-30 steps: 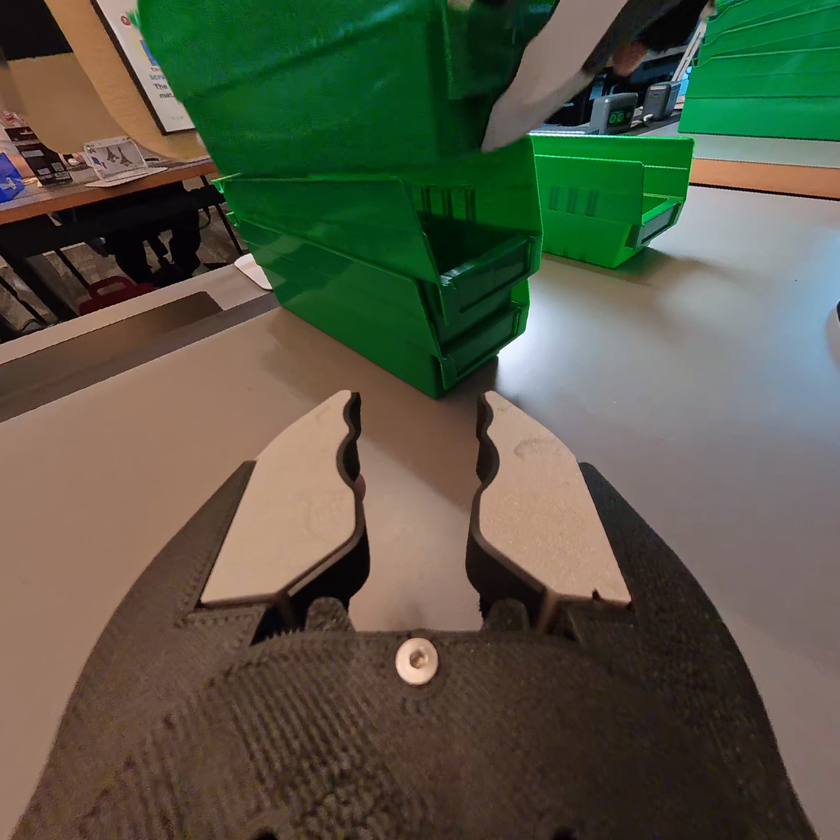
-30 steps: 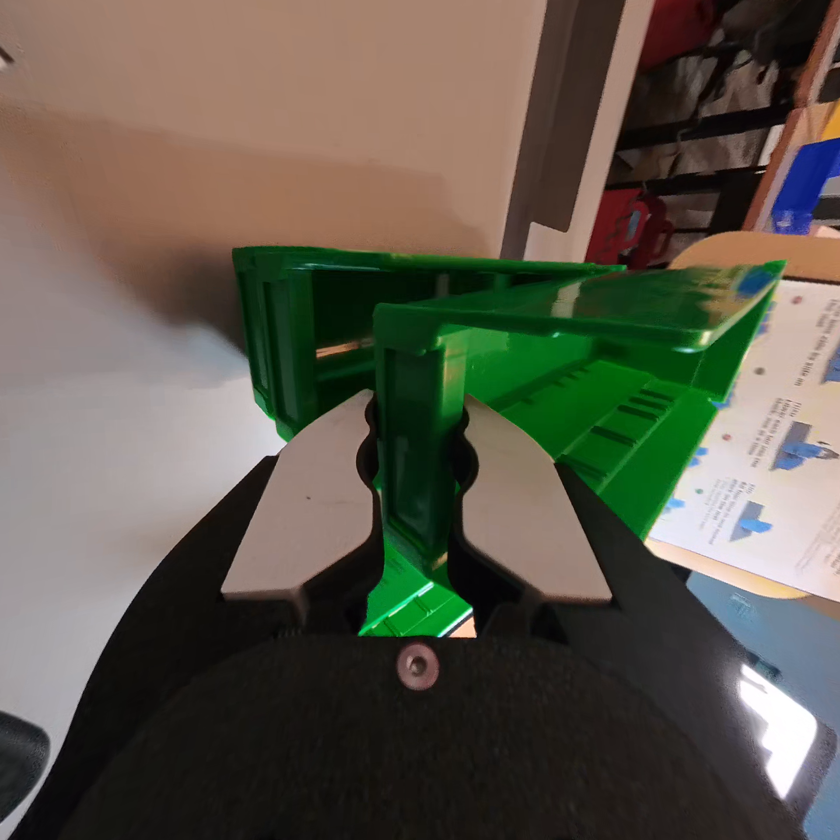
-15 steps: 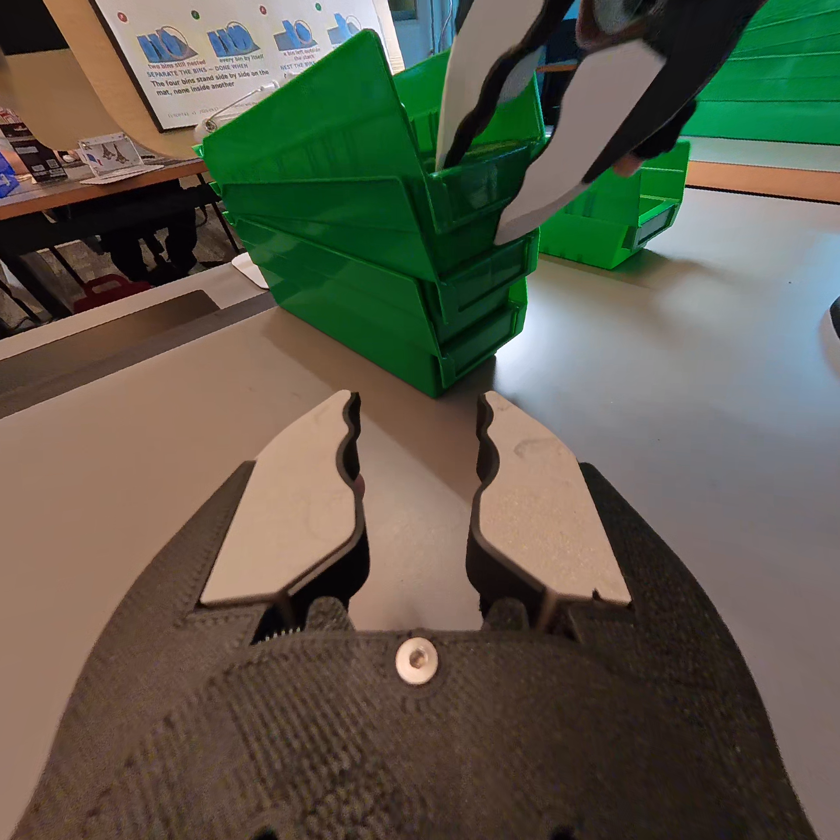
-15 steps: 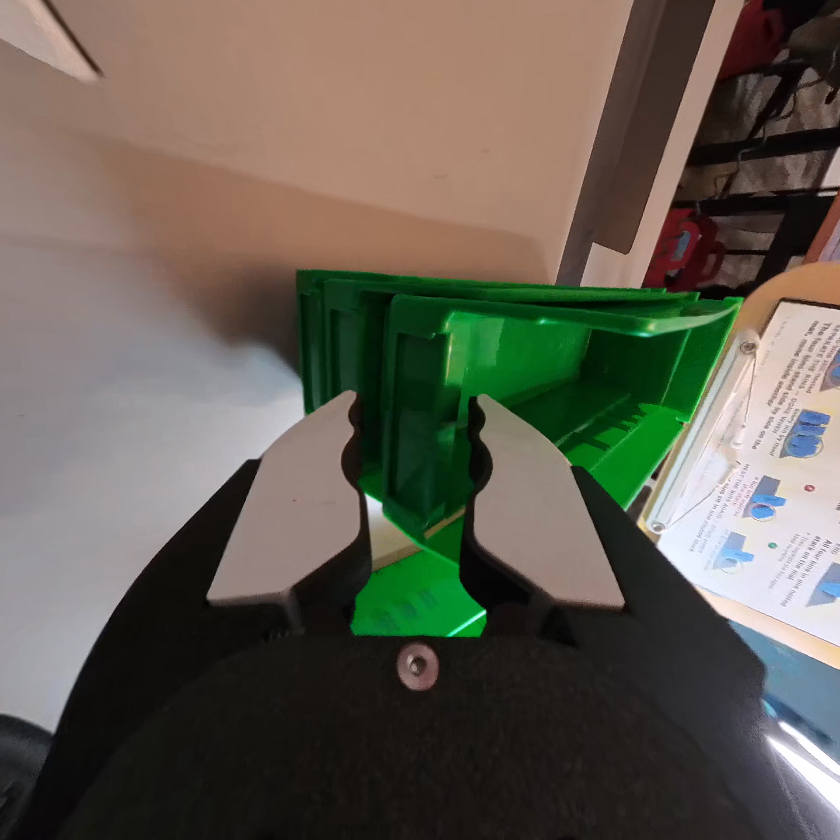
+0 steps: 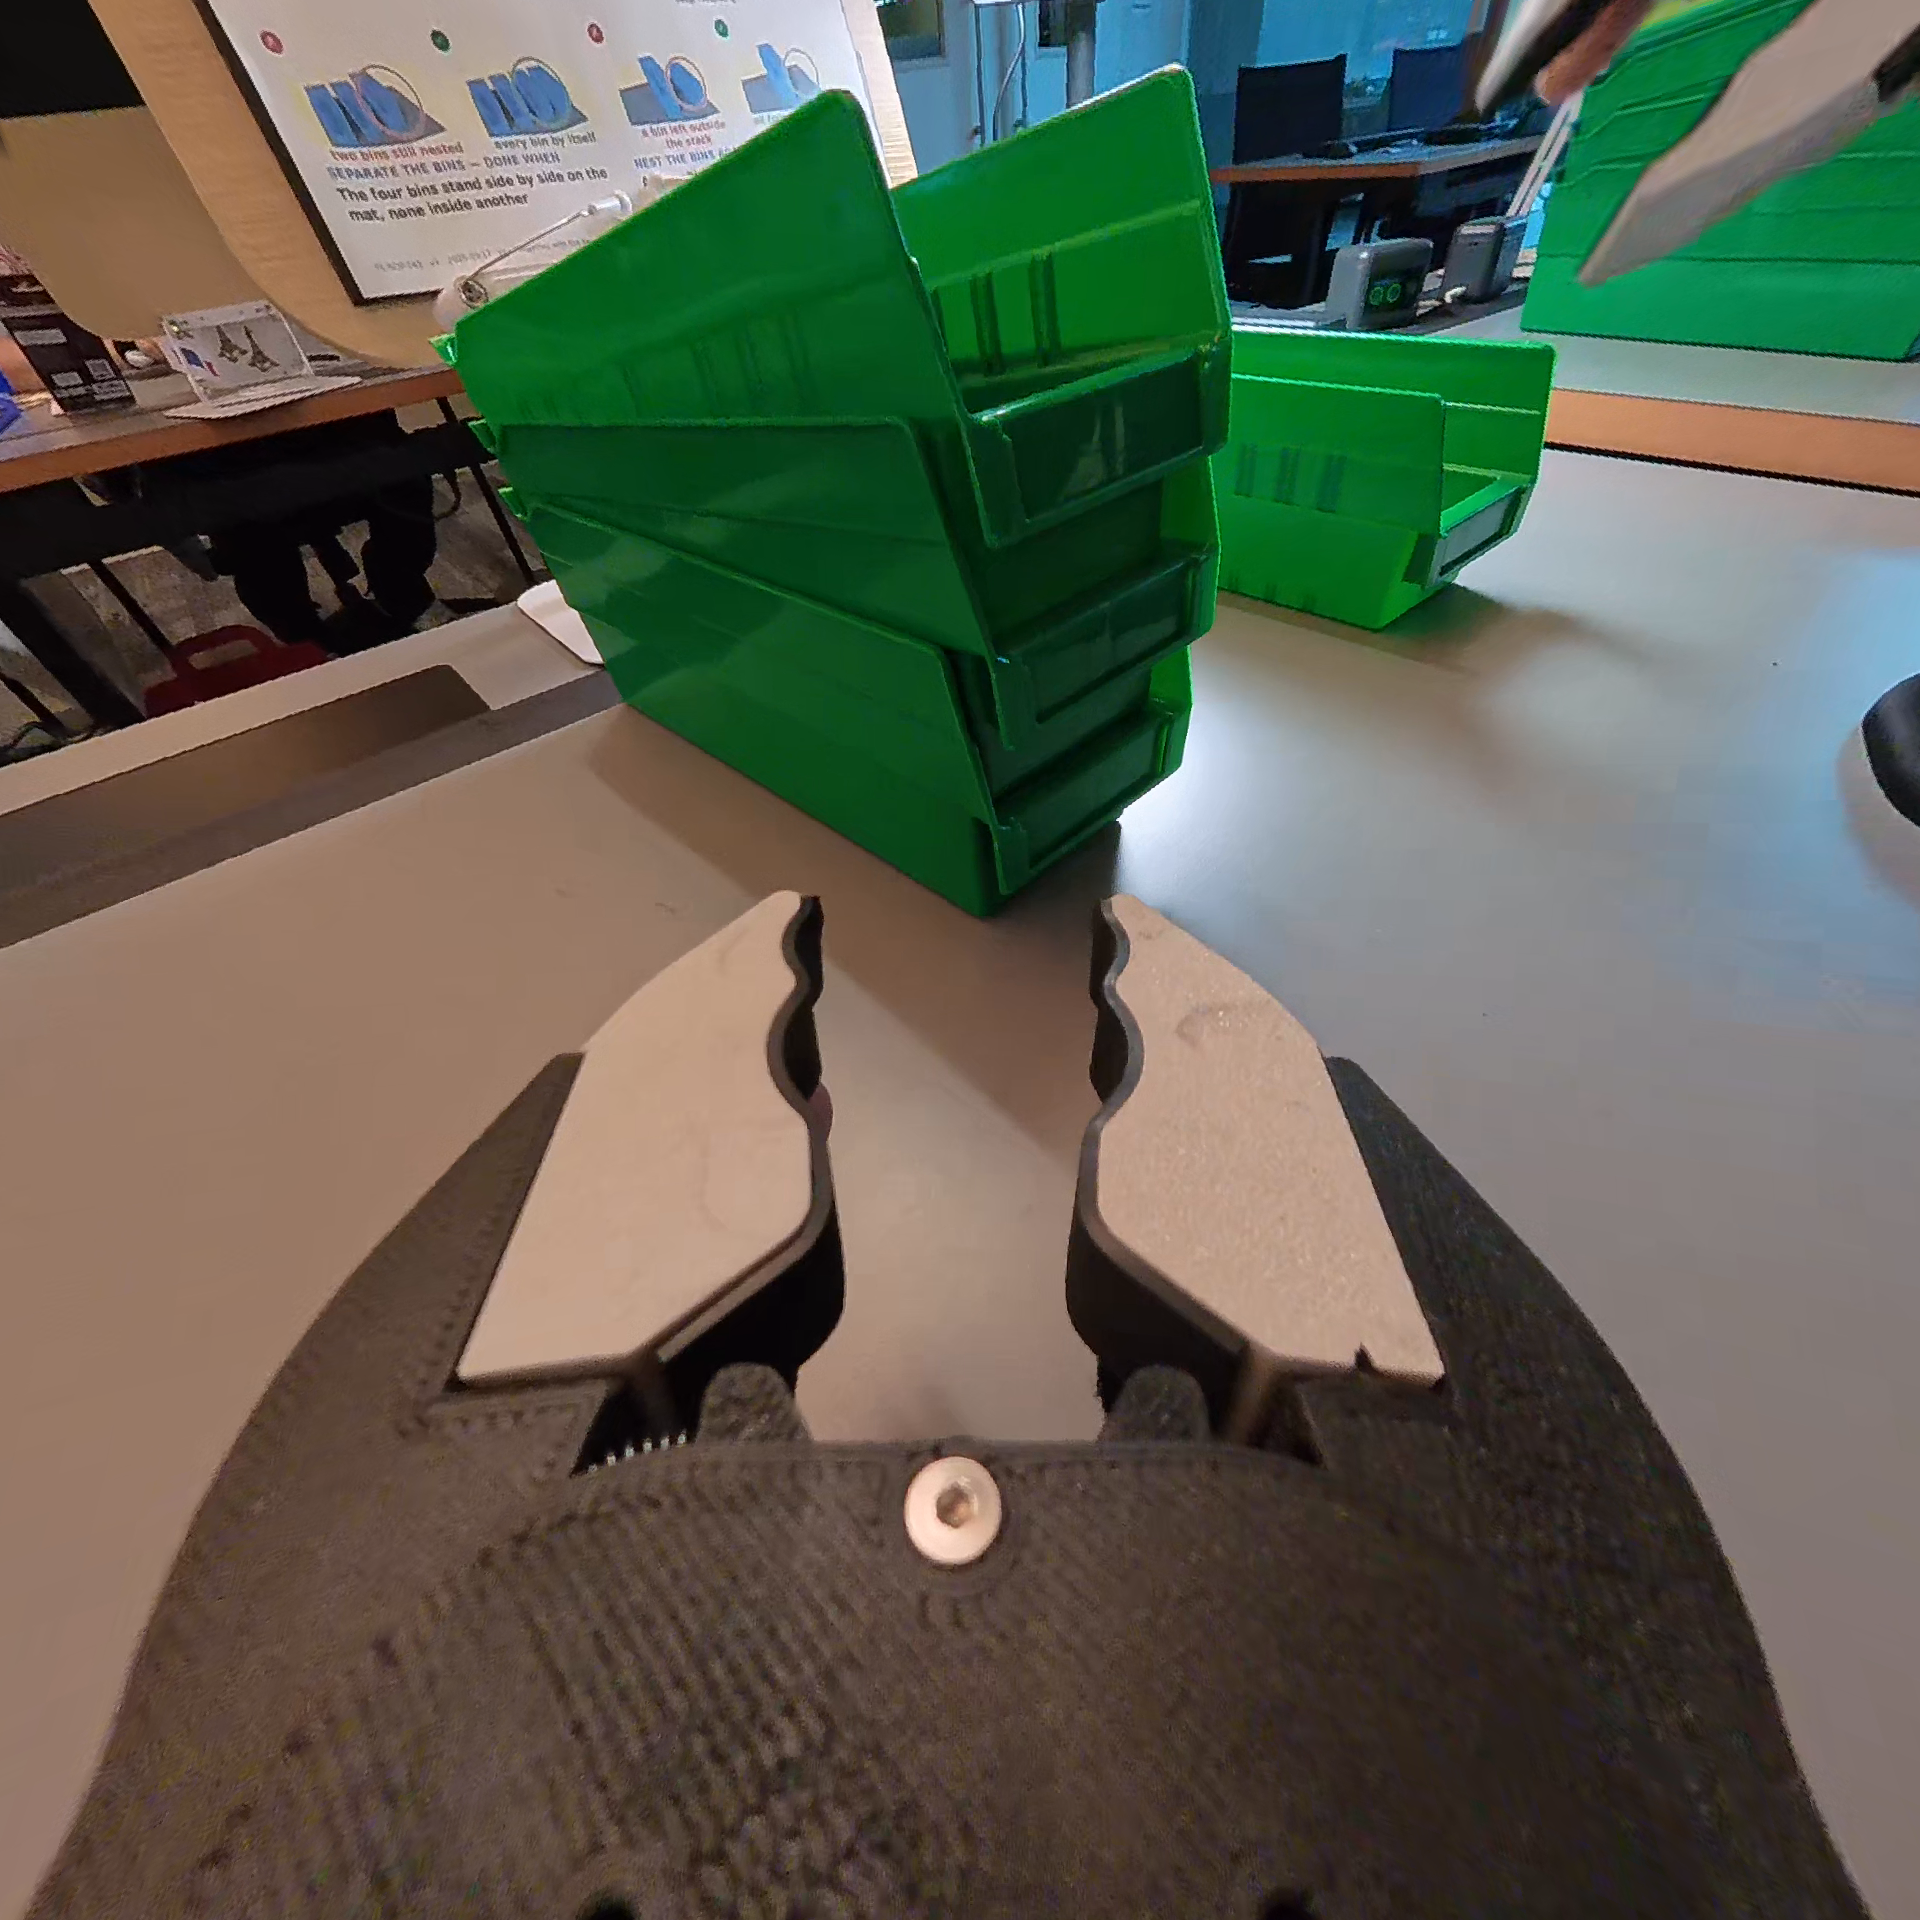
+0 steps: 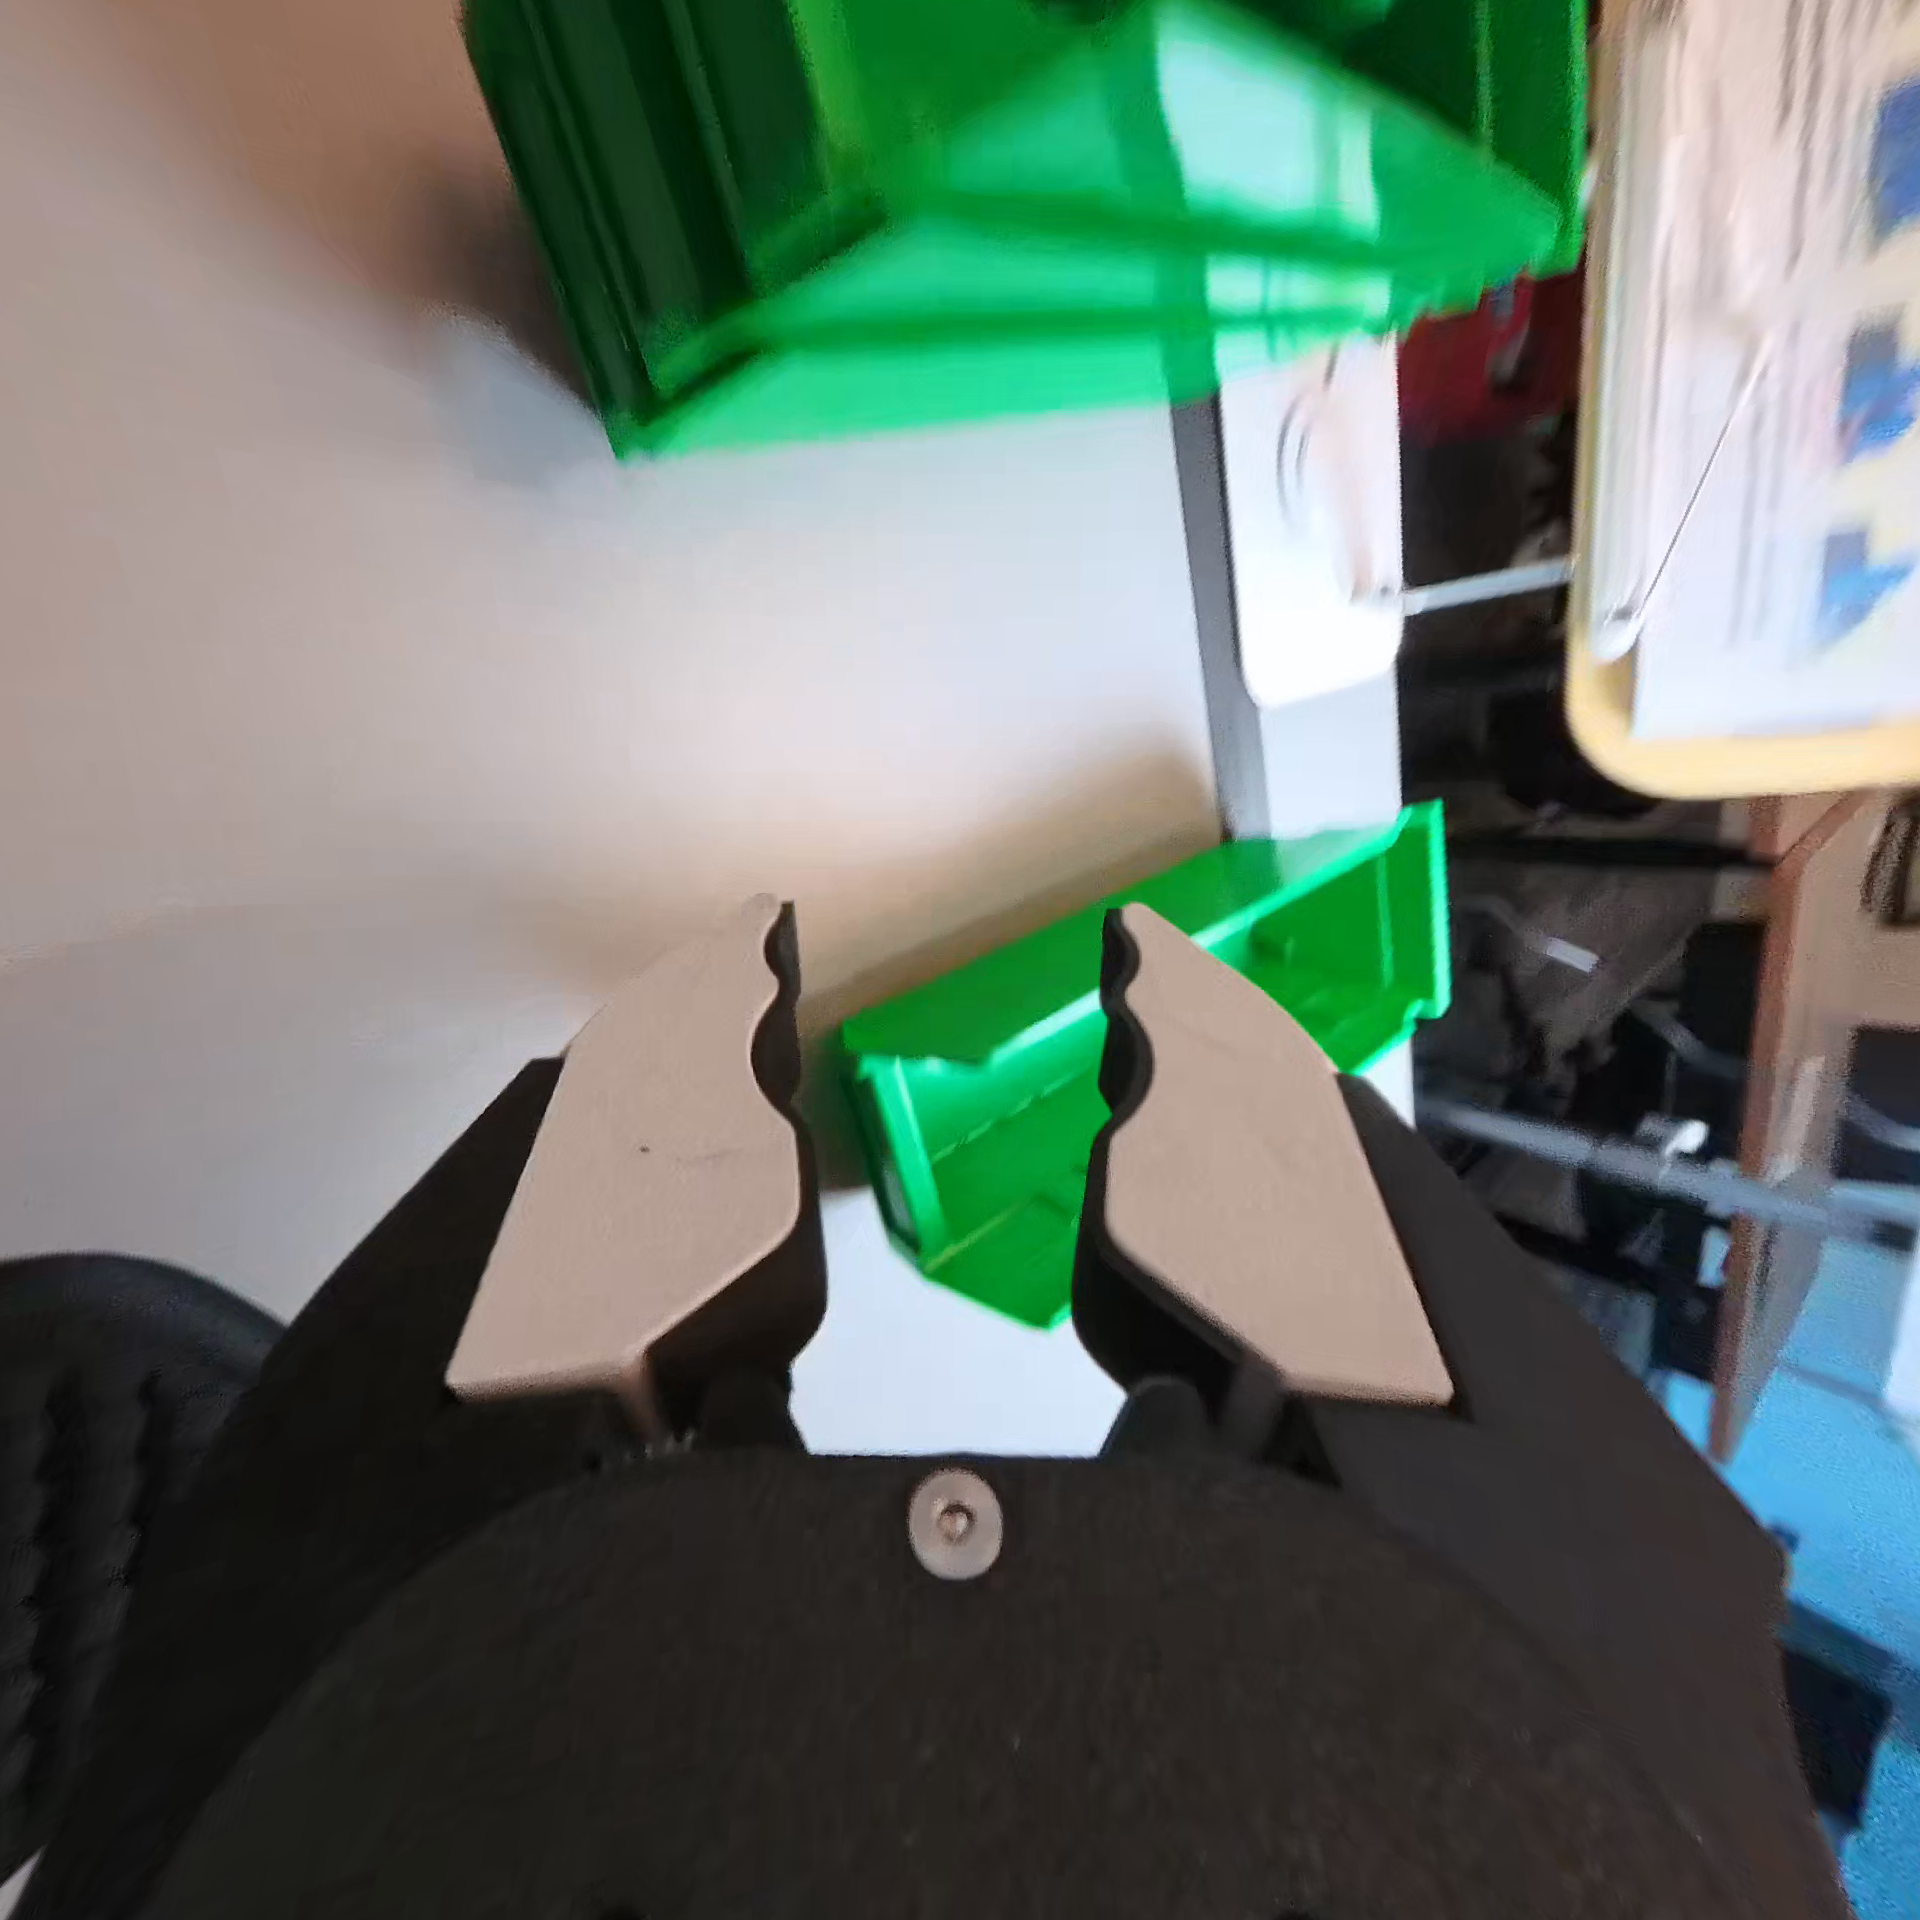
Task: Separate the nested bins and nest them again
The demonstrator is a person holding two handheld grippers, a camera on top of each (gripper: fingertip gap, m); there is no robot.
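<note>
Two wrist cameras, one table

The table (image 5: 1455,935) is seen low and level from the left wrist, close to the stacked bins (image 5: 852,540); from the right wrist it is viewed steeply downward, the same stacked bins (image 6: 935,260) being shared.

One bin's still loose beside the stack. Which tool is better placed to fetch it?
Right, probably. The right tool is open, empty and already pointed at the single bin. The left tool, also open, sits low facing the nested stack, farther from that bin.
</note>
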